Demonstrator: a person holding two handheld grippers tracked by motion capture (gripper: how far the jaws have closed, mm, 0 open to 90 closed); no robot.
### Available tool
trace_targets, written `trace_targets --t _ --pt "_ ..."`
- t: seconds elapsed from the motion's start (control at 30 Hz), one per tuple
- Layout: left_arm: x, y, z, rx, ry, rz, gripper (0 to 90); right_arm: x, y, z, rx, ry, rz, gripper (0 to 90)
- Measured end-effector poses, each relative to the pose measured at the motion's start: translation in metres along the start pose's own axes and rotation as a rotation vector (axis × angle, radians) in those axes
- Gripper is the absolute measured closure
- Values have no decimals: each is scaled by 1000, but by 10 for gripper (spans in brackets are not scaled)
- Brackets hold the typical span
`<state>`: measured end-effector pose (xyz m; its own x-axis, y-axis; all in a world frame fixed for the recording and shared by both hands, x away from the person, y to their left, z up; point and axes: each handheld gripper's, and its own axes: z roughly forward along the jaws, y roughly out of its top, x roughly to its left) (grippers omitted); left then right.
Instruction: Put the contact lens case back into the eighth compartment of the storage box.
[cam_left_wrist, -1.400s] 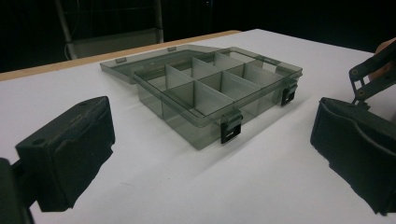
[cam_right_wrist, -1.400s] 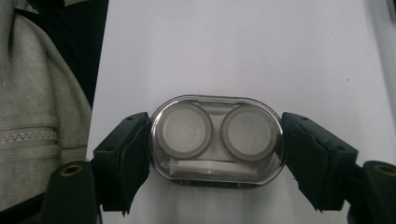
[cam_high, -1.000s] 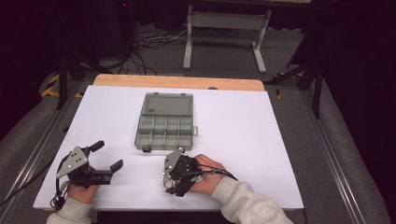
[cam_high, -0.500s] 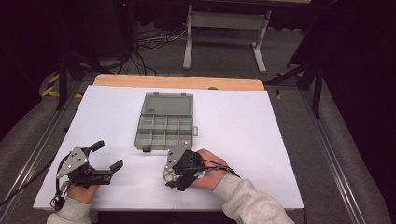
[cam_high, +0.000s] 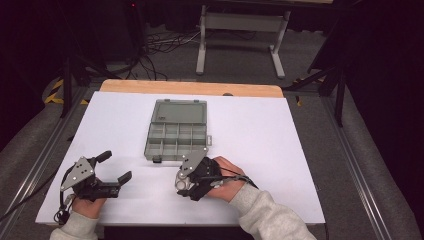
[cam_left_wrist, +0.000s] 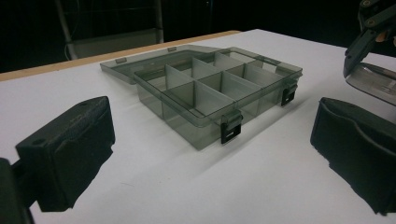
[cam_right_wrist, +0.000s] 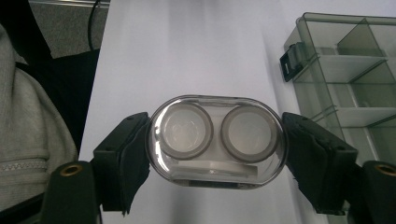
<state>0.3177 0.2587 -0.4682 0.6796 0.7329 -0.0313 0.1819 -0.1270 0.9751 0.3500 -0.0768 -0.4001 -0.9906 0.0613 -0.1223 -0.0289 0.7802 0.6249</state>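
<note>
Right gripper (cam_right_wrist: 215, 140), lower centre of the high view, is clamped on a clear oval case (cam_right_wrist: 217, 140) with two round wells side by side; in the right gripper view the case spans the middle of the frame, one black jaw pressed against each short end. Left gripper (cam_high: 110, 172) sits at the lower left of the high view, jaws spread wide, nothing between them, resting on the white table surface (cam_high: 300, 150). Grey compartment box (cam_high: 177, 132) sits centre frame in the high view, lid flipped open flat toward the top of the frame, dividers visible, compartments look empty. The case is just below the box's lower right corner, near its latch, not touching as far as I can tell. In the left gripper view the box sits mid-frame, right gripper at upper right edge.
</note>
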Motion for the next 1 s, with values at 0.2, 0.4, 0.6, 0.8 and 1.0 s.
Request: trace_targets --t 0.2,0.4,0.6,0.8,1.0 --pt "0 0 0 0 0 0 7 -2 2 -5 -10 -13 -4 269" --pt "0 0 0 1 -2 -1 7 -6 6 -11 -24 -28 -13 269" --pt "0 0 0 1 -2 -4 6 -11 7 -16 -26 -40 -7 269" --pt "0 0 0 0 -3 -1 7 -16 10 -23 -31 -54 -17 269" --pt "0 0 0 0 -2 -2 7 -22 13 -29 -36 -66 -15 269"
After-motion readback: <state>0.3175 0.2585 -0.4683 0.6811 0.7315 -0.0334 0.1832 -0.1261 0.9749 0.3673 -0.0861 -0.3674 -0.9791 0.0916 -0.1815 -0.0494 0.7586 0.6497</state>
